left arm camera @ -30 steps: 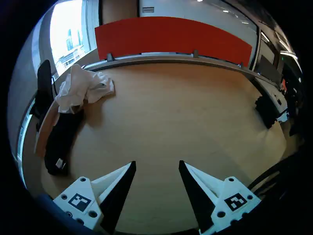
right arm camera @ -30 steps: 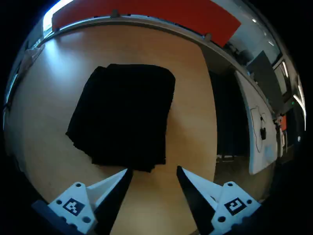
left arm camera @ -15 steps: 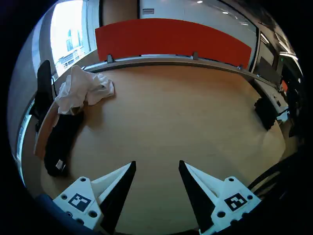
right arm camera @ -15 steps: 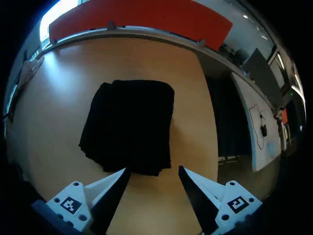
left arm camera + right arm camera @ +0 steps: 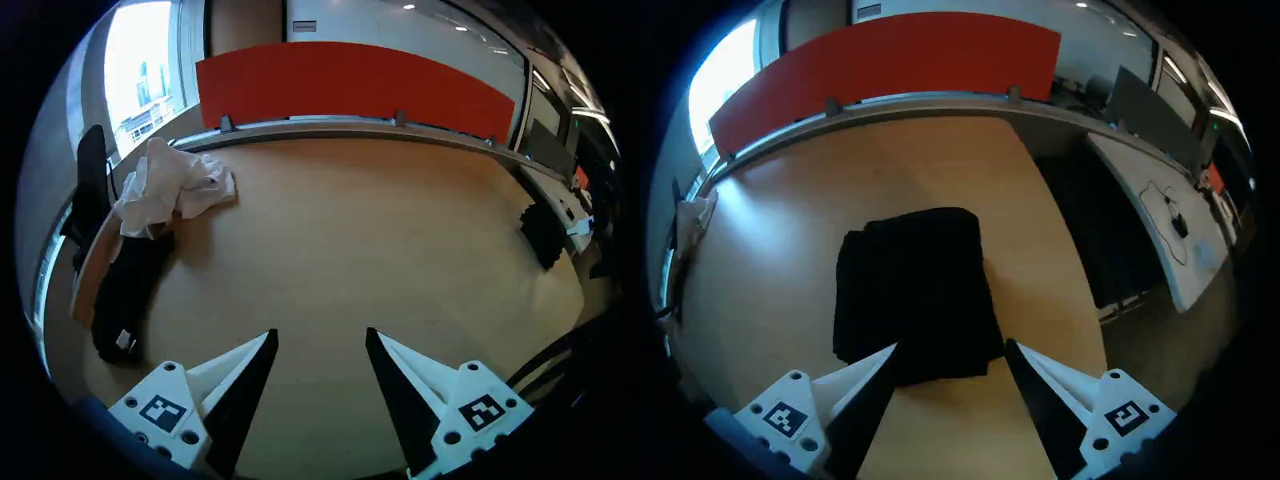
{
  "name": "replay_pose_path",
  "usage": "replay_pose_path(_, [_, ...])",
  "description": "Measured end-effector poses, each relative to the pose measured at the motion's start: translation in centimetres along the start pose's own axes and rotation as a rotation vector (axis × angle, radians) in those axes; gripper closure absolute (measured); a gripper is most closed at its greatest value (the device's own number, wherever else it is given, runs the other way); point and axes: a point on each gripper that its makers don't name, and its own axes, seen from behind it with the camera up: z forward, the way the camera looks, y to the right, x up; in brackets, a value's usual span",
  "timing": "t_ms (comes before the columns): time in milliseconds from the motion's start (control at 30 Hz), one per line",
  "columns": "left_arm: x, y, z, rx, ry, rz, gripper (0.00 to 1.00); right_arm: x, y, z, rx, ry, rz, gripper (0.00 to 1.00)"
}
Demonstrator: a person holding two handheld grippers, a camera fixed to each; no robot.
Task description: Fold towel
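Note:
A black towel [image 5: 916, 292], folded into a thick rectangle, lies flat on the wooden table [image 5: 784, 240] in the right gripper view. My right gripper [image 5: 950, 380] is open just above its near edge, nothing between the fingers. The same folded pile [image 5: 542, 232] appears small at the table's far right edge in the left gripper view. My left gripper [image 5: 318, 368] is open over bare wood [image 5: 336, 232], holding nothing. At the far left of that view sit a crumpled white towel [image 5: 172, 184] and, nearer to me, a dark towel [image 5: 124, 292] along the table edge.
A red divider panel [image 5: 352, 80] on a grey rail closes the table's far side. A black chair [image 5: 84, 192] stands beyond the left edge by a bright window. Right of the table is a gap, then a white desk [image 5: 1152, 216] with a cable.
My right gripper has swung and tilted, so the black folded towel now sits lower and more centred between its fingers. The left gripper has barely moved.

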Motion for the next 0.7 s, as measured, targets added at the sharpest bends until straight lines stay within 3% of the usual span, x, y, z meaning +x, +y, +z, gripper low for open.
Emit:
replay_pose_path(300, [1.3,-0.5,-0.1,0.009,0.028,-0.022,0.20,2.1,-0.7,-1.3,-0.018,0.118,0.016,0.06])
replay_pose_path(700, [3.6,-0.6,-0.2,0.011,0.069,-0.025,0.19,7.6,-1.9,-5.3,-0.059,0.388,0.044,0.06])
